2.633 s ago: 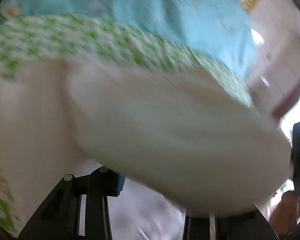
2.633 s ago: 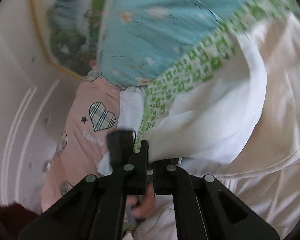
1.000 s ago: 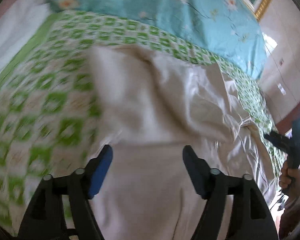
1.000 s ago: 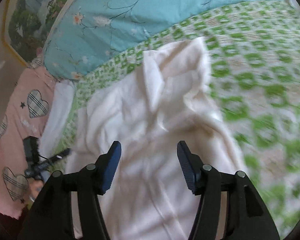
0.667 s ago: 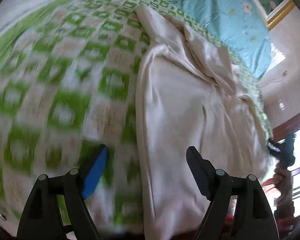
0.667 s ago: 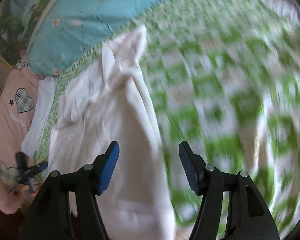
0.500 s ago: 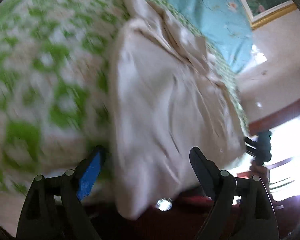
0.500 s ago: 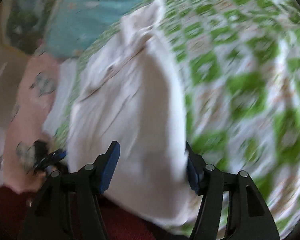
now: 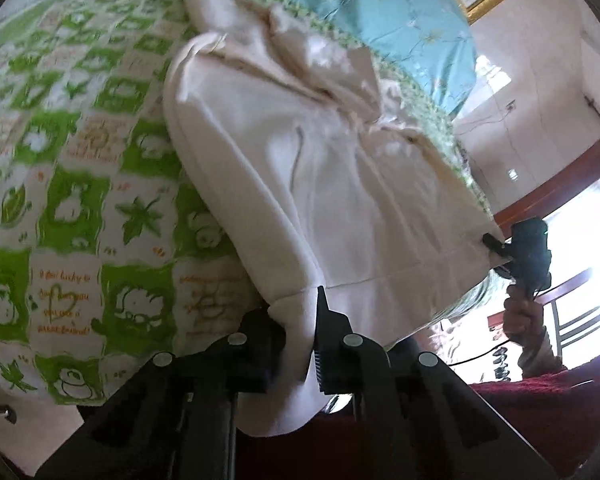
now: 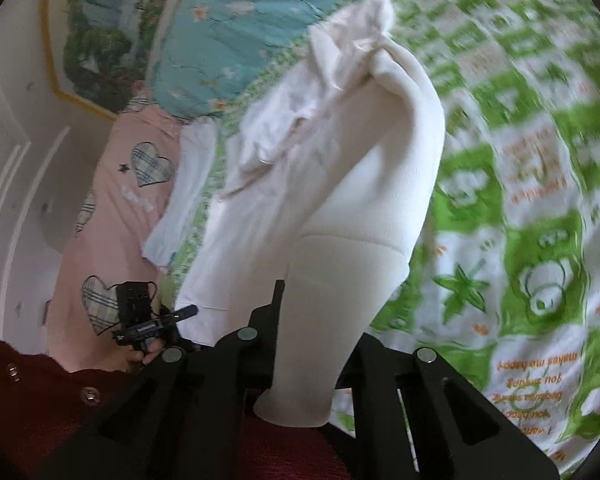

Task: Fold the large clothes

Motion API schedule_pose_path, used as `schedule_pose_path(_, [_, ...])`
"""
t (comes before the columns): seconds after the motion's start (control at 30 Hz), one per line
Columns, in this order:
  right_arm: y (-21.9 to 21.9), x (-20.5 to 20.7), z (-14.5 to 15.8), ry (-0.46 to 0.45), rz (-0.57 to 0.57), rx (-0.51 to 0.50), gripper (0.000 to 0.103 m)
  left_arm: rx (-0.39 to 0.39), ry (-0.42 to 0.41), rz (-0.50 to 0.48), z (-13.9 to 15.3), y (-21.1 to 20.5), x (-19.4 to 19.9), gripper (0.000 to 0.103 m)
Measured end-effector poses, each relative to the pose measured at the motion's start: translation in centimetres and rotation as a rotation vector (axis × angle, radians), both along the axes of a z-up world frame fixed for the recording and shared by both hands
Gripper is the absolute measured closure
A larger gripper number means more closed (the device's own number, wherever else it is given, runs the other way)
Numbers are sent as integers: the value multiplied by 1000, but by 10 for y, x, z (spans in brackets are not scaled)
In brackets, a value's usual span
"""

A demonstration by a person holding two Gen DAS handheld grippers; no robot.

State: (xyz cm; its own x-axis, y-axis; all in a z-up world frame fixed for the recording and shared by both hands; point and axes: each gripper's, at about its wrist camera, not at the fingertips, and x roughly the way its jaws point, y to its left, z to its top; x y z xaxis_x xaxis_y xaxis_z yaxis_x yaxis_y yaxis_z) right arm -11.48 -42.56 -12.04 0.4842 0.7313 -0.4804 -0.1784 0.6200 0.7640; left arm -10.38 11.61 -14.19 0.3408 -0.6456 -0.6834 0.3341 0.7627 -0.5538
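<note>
- A cream garment (image 9: 340, 184) lay spread on a green-and-white quilt (image 9: 72, 184), its bunched top toward 12 o'clock, near a blue floral cover (image 9: 380, 4).
- The left gripper (image 9: 300, 336) had its fingers pinched on the garment's near corner at 6 o'clock; a thick fold of cloth hung down between them.
- In the left view the right gripper (image 9: 496, 246) showed small at 3 o'clock, clamped on the hem's other corner, the hem stretched taut between the two.
- From the right wrist, the garment (image 10: 340, 184) ran from 12 o'clock down to the fingers, and the right gripper (image 10: 312, 320) held a ribbed band of it, fingers narrow around the cloth.
- The left gripper (image 10: 172, 316) appeared there at 8 o'clock, gripping the far corner, with a hand (image 10: 148, 354) beneath it.
- A pink sheet with plaid hearts (image 10: 112, 216) lay at 9 o'clock, a framed picture (image 10: 96, 32) at 11 o'clock.
- A dark red sleeve (image 10: 40, 392) filled 7 o'clock.
</note>
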Motion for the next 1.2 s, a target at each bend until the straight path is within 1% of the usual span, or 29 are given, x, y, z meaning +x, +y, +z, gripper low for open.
schedule_pose_path(0.07, [-1,0,6,-23,3,18,93,-23,-14,8,8,3,1,90])
schedule_pose_path(0.17, [-1,3,16,-53,-5,47,93,-71,-50,23,27,5,7,90])
schedule_pose_path(0.23, [-1,6,25,-79,-13,68,93,-98,-91,37,45,7,12,90])
schedule_pose_path(0.33, [-1,15,44,-127,-30,87,94,-117,-153,53,69,8,21,90])
schedule_pose_path(0.4, [-3,23,56,-156,-46,98,94,-138,-204,76,89,10,35,90])
schedule_pose_path(0.5, [-7,44,74,-201,-78,109,93,-170,-250,105,105,9,59,90])
schedule_pose_path(0.53, [-9,55,80,-214,-90,118,93,-176,-261,124,110,7,75,90])
schedule_pose_path(0.63, [-11,89,93,-231,-117,106,93,-175,-280,161,118,6,112,90])
schedule_pose_path(0.7, [-11,120,98,-227,-138,87,93,-161,-281,179,119,4,137,90])
schedule_pose_path(0.8, [-13,166,98,-187,-168,68,93,-142,-257,197,113,2,180,90])
schedule_pose_path(0.83, [-13,183,96,-171,-175,60,93,-121,-239,212,108,0,203,90])
schedule_pose_path(0.9, [-13,215,89,-135,-188,34,93,-91,-205,232,94,-5,235,90])
schedule_pose_path(1.0, [-12,263,66,-57,-220,-38,93,-40,-146,245,64,-14,279,89])
schedule_pose_path(1.03, [-11,275,58,-33,-224,-47,93,-27,-137,248,57,-16,287,89])
schedule_pose_path(1.07, [-10,288,47,-2,-232,-62,93,-9,-116,247,43,-19,302,89])
schedule_pose_path(1.1, [-9,299,36,30,-238,-85,93,-4,-102,247,37,-20,309,88])
schedule_pose_path(1.13, [-8,308,26,53,-238,-99,91,-3,-67,249,23,-20,320,88])
schedule_pose_path(1.2, [-8,320,6,107,-236,-86,88,-33,-31,248,8,-16,329,84])
